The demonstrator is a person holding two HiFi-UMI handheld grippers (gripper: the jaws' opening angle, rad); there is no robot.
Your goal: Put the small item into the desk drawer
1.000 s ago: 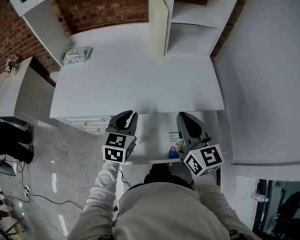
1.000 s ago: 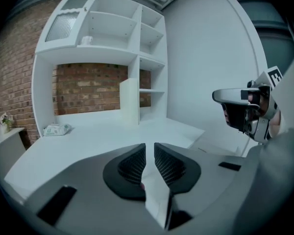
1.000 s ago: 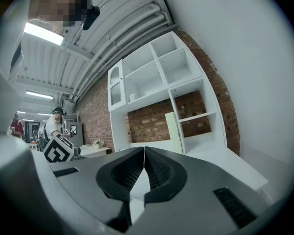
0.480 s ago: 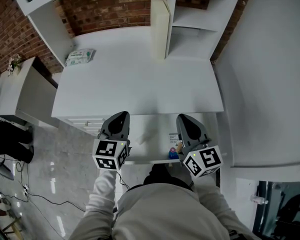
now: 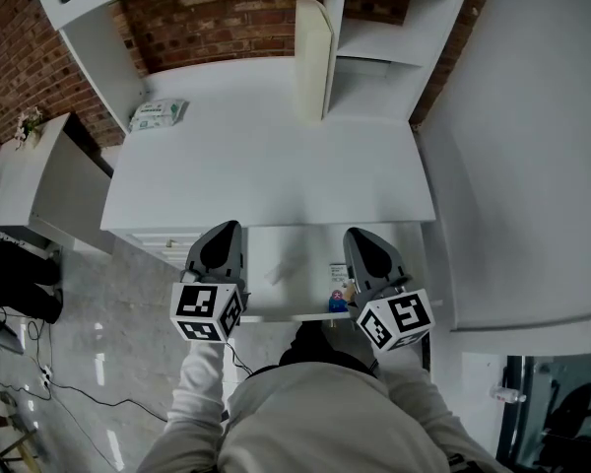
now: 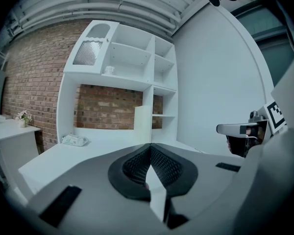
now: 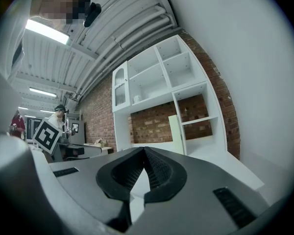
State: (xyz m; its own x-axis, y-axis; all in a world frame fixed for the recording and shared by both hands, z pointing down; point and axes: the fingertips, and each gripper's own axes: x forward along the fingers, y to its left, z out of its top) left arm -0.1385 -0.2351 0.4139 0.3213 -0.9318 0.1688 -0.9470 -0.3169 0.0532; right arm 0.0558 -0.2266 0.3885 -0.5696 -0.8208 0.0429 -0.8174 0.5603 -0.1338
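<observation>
The desk drawer [image 5: 294, 249] stands pulled out under the white desk's [image 5: 276, 166] front edge. A small blue and pink item [image 5: 337, 302] lies at the drawer's front right corner, next to a small printed label [image 5: 339, 270]. My right gripper [image 5: 358, 236] hovers just right of the item, shut and empty; its tips meet in the right gripper view [image 7: 145, 150]. My left gripper [image 5: 224, 228] hangs over the drawer's left edge, also shut on nothing, and in the left gripper view [image 6: 150, 146] its pads touch.
A pack of wipes [image 5: 159, 112] lies at the desk's back left. A tall cream board [image 5: 312, 55] stands upright at the back beside white shelves [image 5: 374, 57]. A low white side table [image 5: 39, 180] sits left of the desk, with cables on the floor [image 5: 39, 372].
My left gripper's jaws have gone from apart to shut, with nothing between them, and it has drawn left and back toward the person. The right gripper has barely moved.
</observation>
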